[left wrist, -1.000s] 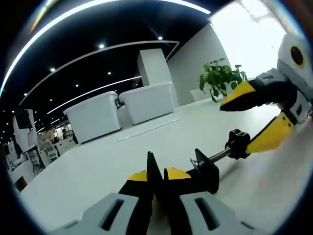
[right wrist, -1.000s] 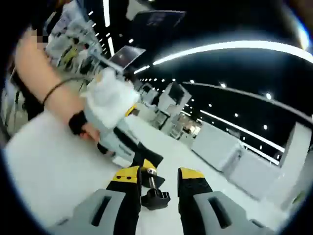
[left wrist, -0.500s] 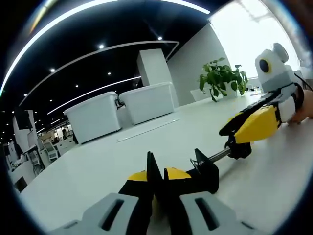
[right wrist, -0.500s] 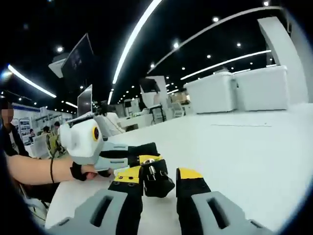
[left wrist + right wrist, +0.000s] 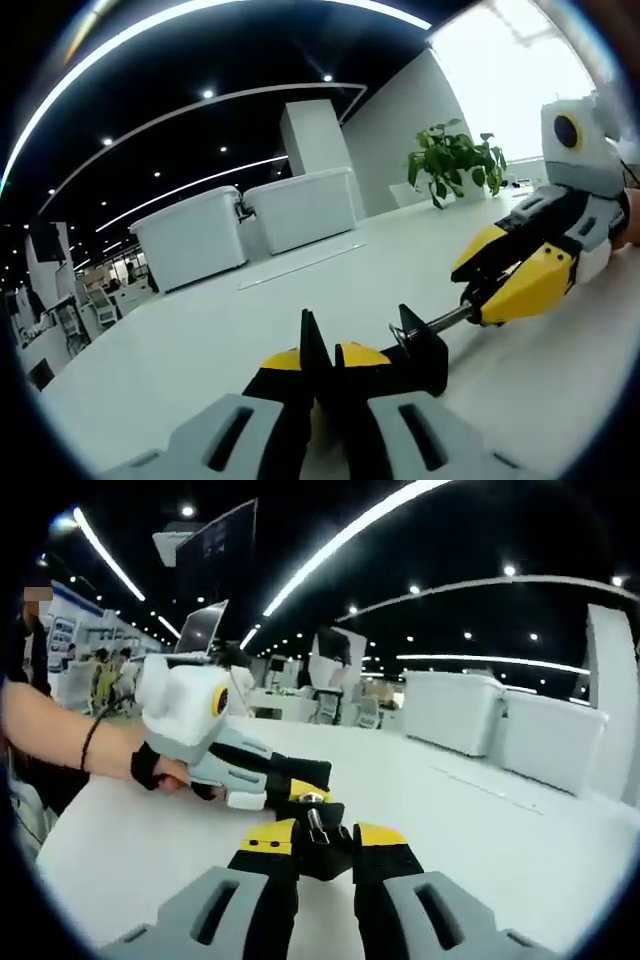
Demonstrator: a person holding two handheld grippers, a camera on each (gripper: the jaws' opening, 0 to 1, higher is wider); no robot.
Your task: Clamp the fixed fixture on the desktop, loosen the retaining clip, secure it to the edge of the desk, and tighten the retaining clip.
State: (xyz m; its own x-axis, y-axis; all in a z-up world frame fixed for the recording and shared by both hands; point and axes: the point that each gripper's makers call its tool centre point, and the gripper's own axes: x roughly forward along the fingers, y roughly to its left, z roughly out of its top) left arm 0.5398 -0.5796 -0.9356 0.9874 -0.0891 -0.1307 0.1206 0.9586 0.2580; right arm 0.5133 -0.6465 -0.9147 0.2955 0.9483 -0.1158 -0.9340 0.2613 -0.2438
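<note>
The clamp [image 5: 420,345] lies partly behind the left gripper [image 5: 322,365], so how its near end is held cannot be told. Its screw knob [image 5: 318,845] is covered by the right gripper [image 5: 325,842]. Far desks [image 5: 285,700] are too small to read.

An open-plan office: ahead of the left gripper a long white desk [image 5: 300,290] carries two white bins [image 5: 260,225] and a potted plant [image 5: 450,160]; beyond the right gripper stand monitors [image 5: 205,630], chairs [image 5: 325,708] and seated people [image 5: 105,675], under strip lights [image 5: 340,550].
</note>
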